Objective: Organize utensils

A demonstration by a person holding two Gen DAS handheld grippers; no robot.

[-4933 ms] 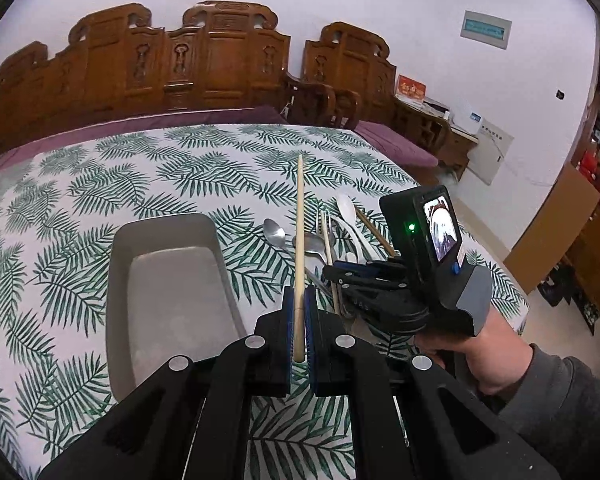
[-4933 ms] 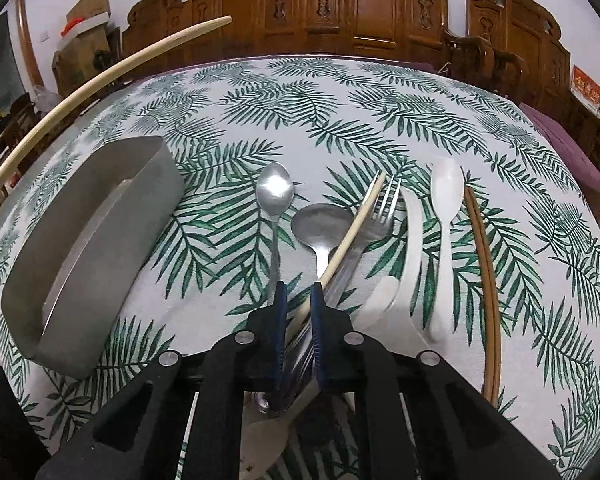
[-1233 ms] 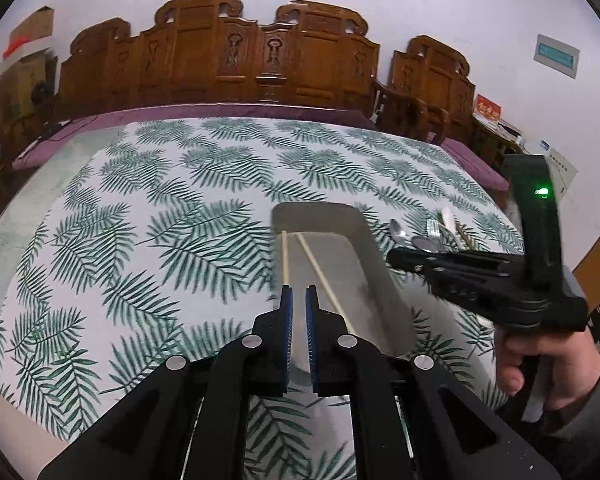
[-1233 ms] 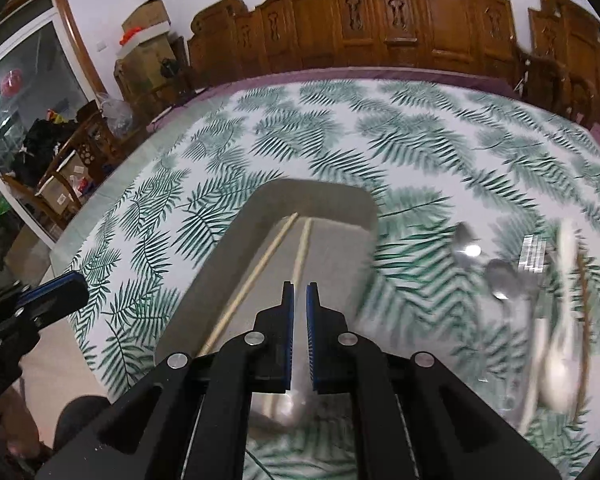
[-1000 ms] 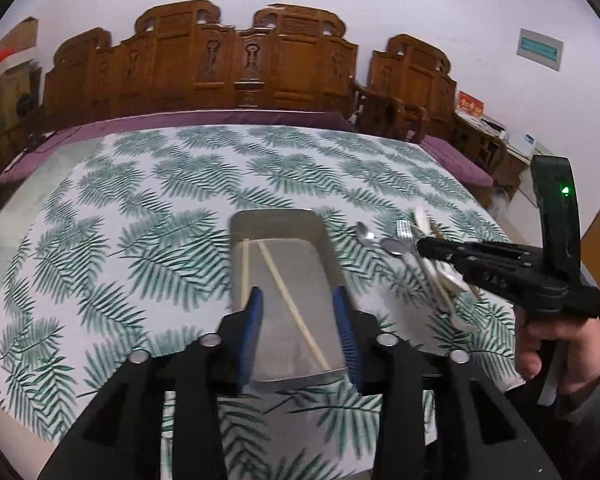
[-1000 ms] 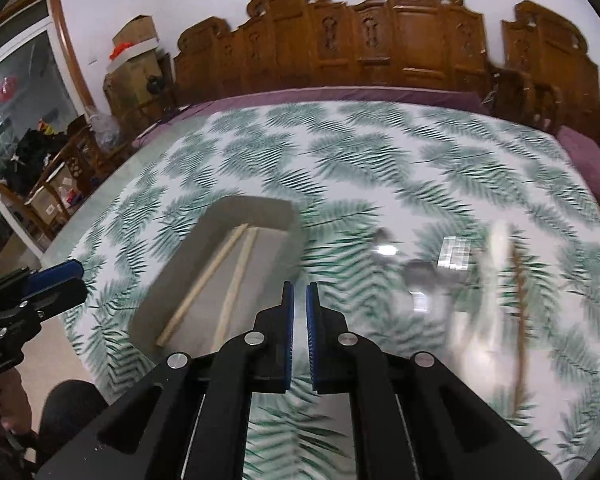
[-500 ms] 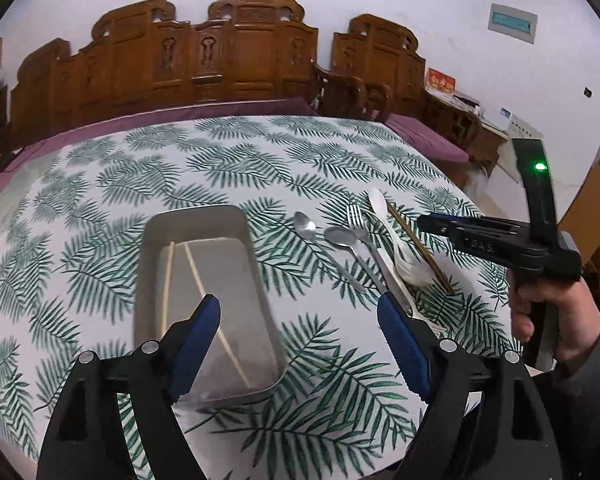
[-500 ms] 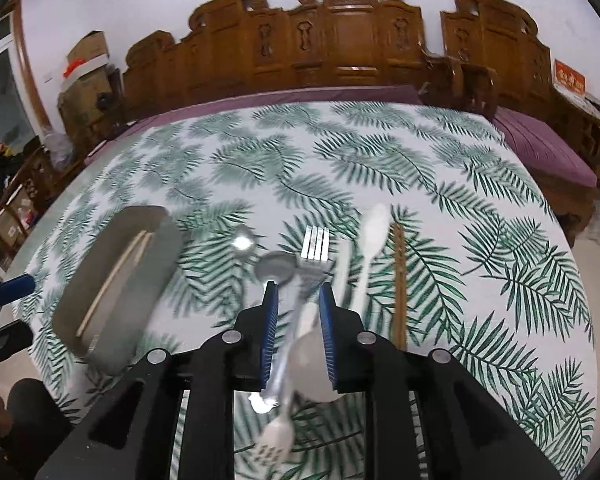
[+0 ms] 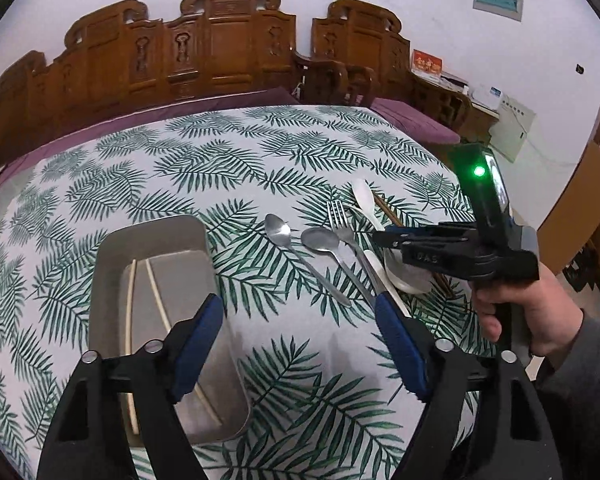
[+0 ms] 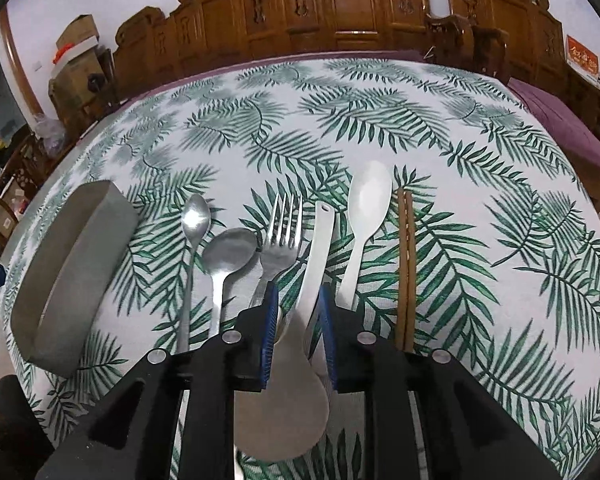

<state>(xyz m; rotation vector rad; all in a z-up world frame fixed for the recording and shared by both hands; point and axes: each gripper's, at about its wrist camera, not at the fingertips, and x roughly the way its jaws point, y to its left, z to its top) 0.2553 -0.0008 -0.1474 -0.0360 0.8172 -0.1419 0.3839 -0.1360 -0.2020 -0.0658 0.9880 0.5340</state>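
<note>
Blue-padded fingers of the right gripper (image 10: 298,320) stand a little apart astride the handle of the white ladle-shaped spoon (image 10: 300,344); whether the pads touch it I cannot tell, and nothing is lifted. Around it on the leaf-print tablecloth (image 10: 480,160) lie the fork (image 10: 280,236) at 11 o'clock, two steel spoons (image 10: 228,252) toward 10, a white spoon (image 10: 366,208) at 1 and dark chopsticks (image 10: 405,264) at 2. The grey tray (image 9: 156,240) sits at 9 o'clock and holds two pale chopsticks (image 9: 130,308). The left gripper (image 9: 300,344) hangs empty over the cloth, jaws wide and closing slightly. Judged step: picking the next utensil. Next, the right gripper must close firmly on the handle, lift and carry it to the tray
</note>
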